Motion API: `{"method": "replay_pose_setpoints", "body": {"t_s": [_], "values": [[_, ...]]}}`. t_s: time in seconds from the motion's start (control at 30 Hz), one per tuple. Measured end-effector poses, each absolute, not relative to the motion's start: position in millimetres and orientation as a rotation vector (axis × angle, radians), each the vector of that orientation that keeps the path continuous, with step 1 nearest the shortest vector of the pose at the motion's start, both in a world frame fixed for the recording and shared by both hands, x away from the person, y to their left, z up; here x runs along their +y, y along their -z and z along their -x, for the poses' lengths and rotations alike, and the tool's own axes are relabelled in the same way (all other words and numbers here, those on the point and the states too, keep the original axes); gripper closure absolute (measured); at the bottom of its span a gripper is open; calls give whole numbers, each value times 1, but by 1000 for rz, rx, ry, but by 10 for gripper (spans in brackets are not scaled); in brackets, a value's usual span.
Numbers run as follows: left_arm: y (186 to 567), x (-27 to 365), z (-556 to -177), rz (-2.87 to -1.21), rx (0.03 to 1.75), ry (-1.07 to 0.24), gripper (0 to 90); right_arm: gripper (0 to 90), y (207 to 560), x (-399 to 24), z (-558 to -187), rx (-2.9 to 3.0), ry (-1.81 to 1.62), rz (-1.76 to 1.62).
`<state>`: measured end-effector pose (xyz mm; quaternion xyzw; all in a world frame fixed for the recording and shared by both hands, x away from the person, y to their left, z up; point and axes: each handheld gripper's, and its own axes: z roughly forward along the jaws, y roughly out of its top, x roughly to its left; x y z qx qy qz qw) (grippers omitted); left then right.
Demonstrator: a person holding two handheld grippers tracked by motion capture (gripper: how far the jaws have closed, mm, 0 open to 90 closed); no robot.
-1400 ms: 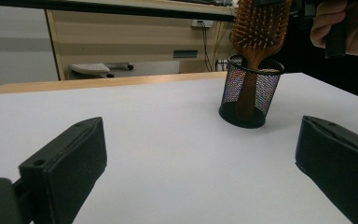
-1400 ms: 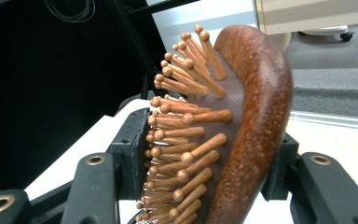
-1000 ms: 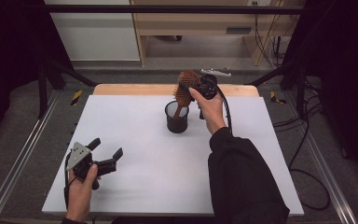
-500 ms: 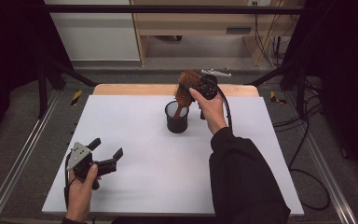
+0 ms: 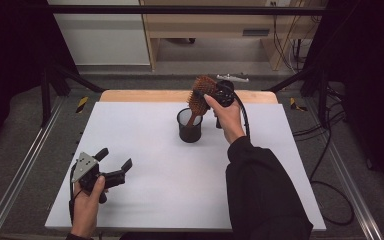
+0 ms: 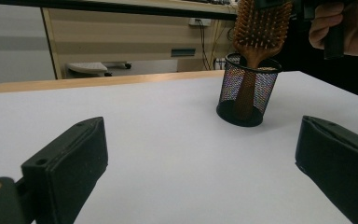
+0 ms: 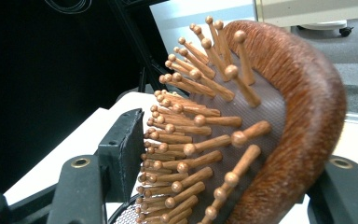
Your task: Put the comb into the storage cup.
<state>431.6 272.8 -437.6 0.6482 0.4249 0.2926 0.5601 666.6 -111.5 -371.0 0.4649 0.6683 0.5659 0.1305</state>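
Jaws of the right gripper [image 5: 211, 95], just opening, flank the hairbrush [image 7: 261, 121] head standing in the mesh cup [image 5: 189, 126].

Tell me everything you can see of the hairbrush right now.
The hairbrush is a reddish-brown wooden paddle brush with ball-tipped wooden pins on a grey pad. It stands handle-down in the black mesh cup, its head sticking out above the rim and leaning a little. The right gripper has its jaws either side of the head; they have just been opening, and the bristle-side pad looks barely off the pins.
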Motion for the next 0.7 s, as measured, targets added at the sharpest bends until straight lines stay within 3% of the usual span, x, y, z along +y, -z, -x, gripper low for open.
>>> {"method": "replay_pose_setpoints", "body": {"t_s": [0.7], "values": [[438, 272, -432, -1532, 998, -688, 24, 322, 371, -113, -666, 1973, -1599, -1337]]}}
